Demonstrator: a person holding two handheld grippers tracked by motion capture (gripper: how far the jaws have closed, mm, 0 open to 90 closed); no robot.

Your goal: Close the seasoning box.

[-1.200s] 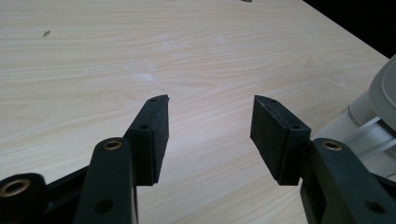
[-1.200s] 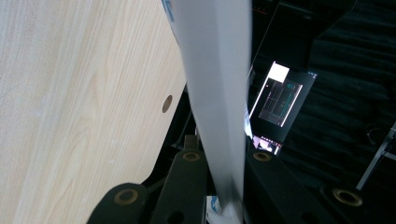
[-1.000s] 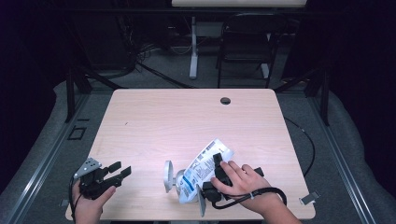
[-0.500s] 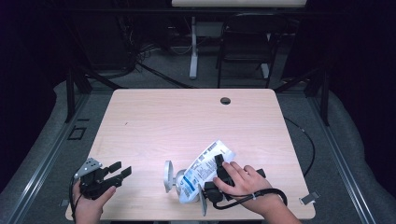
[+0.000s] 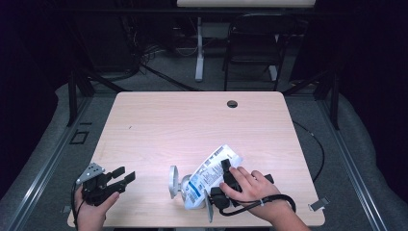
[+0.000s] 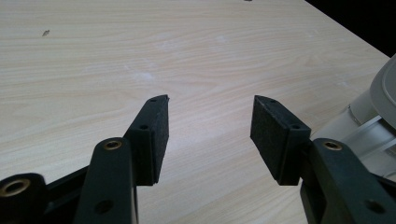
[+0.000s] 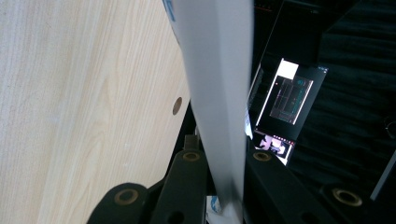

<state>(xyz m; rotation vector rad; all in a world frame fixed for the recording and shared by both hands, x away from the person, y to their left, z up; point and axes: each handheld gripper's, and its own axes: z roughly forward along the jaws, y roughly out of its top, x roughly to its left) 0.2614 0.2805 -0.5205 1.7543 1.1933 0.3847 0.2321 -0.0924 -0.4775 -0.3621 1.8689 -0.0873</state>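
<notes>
The left gripper [image 6: 210, 121] hangs just above the pale wooden table [image 6: 140, 42], its two black jaws spread wide with bare wood between the pads [image 6: 275, 135] — nothing held. At the right edge sits a white pouch with a grey cap [image 6: 373, 116] — just beside the right-hand jaw.

The table [image 5: 192, 125] is surfaced in pale, matt wood-grain laminate. Beside its near edge, the pouch [image 5: 211, 175] is formed of glossy printed plastic.

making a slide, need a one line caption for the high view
Right gripper clamps a white pouch on the table; left gripper open.
</notes>
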